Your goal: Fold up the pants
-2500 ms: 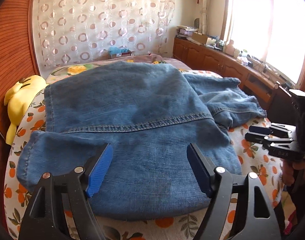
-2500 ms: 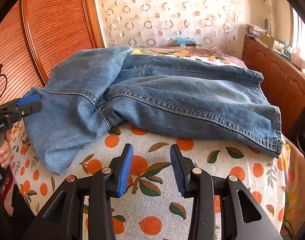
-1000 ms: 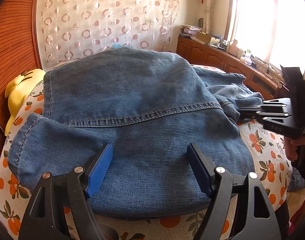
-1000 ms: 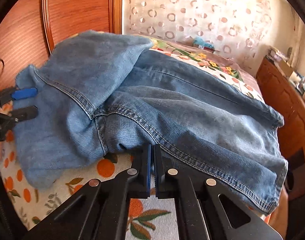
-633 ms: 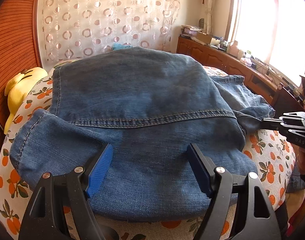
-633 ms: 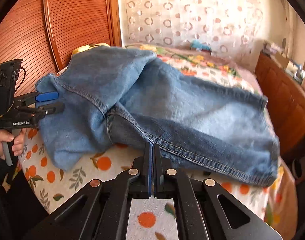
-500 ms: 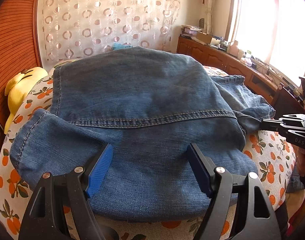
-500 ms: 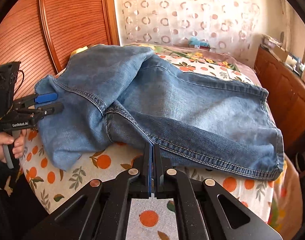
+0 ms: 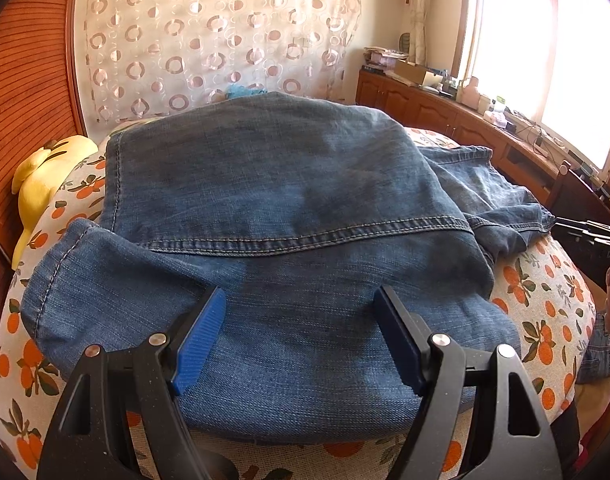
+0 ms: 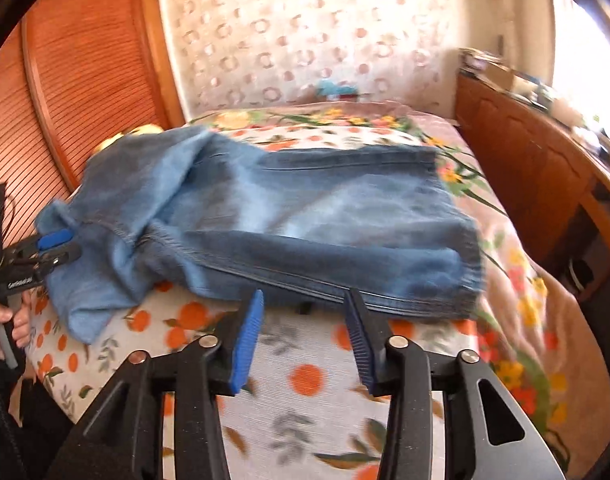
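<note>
Blue denim pants point(image 9: 273, 216) lay folded across the bedsheet point(image 10: 305, 384), which was printed with oranges and covered the near part of the bed. In the left wrist view, 1 layer overlapped another along a stitched seam. We held the left gripper point(image 9: 301, 340) with its jaws set wide over the near edge of the denim; its blue pads point(image 9: 201, 336) did not press the fabric, so nothing was gripped. The right gripper point(image 10: 303, 332) had just been opening. Its jaws stood partly apart just in front of the hem edge of the pants, with bare bedsheet between them and no cloth held. In the blurred right wrist view, the left gripper sat at the far left end of the pants. A yellow plush toy point(image 9: 37, 176) lay beside the wooden headboard point(image 10: 81, 80).
</note>
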### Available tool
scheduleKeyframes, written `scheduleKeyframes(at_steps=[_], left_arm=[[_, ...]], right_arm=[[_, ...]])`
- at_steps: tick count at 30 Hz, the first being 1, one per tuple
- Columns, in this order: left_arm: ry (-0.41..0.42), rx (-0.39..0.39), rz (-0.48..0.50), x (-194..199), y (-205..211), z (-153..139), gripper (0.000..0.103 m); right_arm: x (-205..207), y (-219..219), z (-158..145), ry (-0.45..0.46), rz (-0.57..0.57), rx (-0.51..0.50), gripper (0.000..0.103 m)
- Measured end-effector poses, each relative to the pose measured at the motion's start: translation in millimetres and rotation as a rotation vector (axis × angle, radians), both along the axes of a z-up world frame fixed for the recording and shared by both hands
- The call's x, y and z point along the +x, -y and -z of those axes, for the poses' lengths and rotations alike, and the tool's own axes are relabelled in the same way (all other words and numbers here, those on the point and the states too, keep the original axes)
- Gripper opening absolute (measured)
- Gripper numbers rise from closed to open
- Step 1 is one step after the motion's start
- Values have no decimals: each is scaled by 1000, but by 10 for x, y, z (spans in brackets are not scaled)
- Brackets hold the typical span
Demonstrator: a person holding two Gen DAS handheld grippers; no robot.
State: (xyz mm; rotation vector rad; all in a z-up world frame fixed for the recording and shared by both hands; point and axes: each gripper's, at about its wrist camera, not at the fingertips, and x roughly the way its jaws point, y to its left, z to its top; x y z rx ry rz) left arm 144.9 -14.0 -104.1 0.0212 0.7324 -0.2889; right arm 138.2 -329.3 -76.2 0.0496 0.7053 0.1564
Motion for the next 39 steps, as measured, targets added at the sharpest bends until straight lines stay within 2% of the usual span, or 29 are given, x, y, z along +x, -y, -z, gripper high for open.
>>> scheduleKeyframes(at_steps=[7,16,24,26,32,35,39], left_arm=[[-2,14,-3,-1,4,7,77],[-2,10,-2,2,4,7,77],[-2,10,-2,3,2,11,77],[-2,17,-3,5,4,15,77],[-17,34,2,29,55,-60,77],[-11,22,50,72,154,-246,77],[27,53,125,258,389,-518,77]], right_arm=[[106,485,60,-27,149,32,46],[381,751,108,-65,236,90,47],[437,752,133,-97,228,119,47],[431,758,124,-86,217,131,18],[128,865,-76,66,248,151,15],[112,868,-42,46,247,129,15],[173,867,49,17,230,99,15]])
